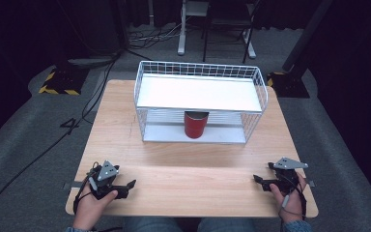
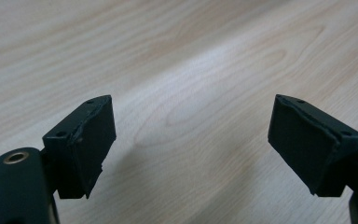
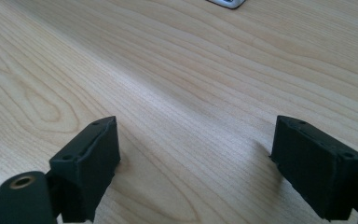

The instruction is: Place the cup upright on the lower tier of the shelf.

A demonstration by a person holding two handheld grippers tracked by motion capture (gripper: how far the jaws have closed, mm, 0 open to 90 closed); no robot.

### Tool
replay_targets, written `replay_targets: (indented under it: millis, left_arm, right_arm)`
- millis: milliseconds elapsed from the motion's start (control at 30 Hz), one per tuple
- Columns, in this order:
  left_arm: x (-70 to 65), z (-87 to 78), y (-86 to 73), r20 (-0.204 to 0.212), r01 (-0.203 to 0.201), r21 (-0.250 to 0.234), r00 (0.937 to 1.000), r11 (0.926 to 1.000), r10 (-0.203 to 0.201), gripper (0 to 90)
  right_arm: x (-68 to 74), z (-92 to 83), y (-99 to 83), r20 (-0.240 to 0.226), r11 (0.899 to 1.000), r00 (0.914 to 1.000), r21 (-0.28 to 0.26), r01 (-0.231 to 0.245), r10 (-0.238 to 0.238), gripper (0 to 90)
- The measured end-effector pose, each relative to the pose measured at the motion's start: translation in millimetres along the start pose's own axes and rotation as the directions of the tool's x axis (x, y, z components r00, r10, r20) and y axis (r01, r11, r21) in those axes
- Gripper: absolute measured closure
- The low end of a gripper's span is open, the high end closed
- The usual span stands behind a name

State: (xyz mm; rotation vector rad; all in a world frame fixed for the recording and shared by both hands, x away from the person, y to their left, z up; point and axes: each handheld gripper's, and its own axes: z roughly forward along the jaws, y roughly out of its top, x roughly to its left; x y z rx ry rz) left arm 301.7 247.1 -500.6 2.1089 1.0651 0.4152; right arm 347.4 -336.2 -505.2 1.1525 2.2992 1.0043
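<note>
A red can stands upright on the lower level of a white wire shelf rack at the back of the wooden table. My left gripper rests near the front left corner, held by a hand, its jaws pointing right. Its jaws stand wide apart over bare wood with nothing between them. My right gripper sits near the front right corner, jaws pointing left, also open over bare wood. Both are well short of the can.
The rack's top shelf is a bare white board. A corner of the rack's base peeks in at the top of the right gripper view. Cables run over the grey floor at left; chair and desk legs stand beyond.
</note>
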Motion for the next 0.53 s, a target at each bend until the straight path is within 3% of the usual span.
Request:
replay_targets:
  millis: [133,533]
  left_arm:
    - [0.3,5.0,-1.8,-0.007,-0.026,0.050,0.9996,0.9984,0.026,15.5]
    - [0.9,5.7,-1.6,-0.005,-0.024,0.051,0.9997,0.9984,0.024,14.4]
  right_arm:
    - [0.1,0.0,0.0,0.001,1.000,1.0000,-0.001,0.002,-0.002,15.4]
    - [0.5,0.0,-0.1,0.003,1.000,1.0000,-0.004,0.004,-0.004,15.4]
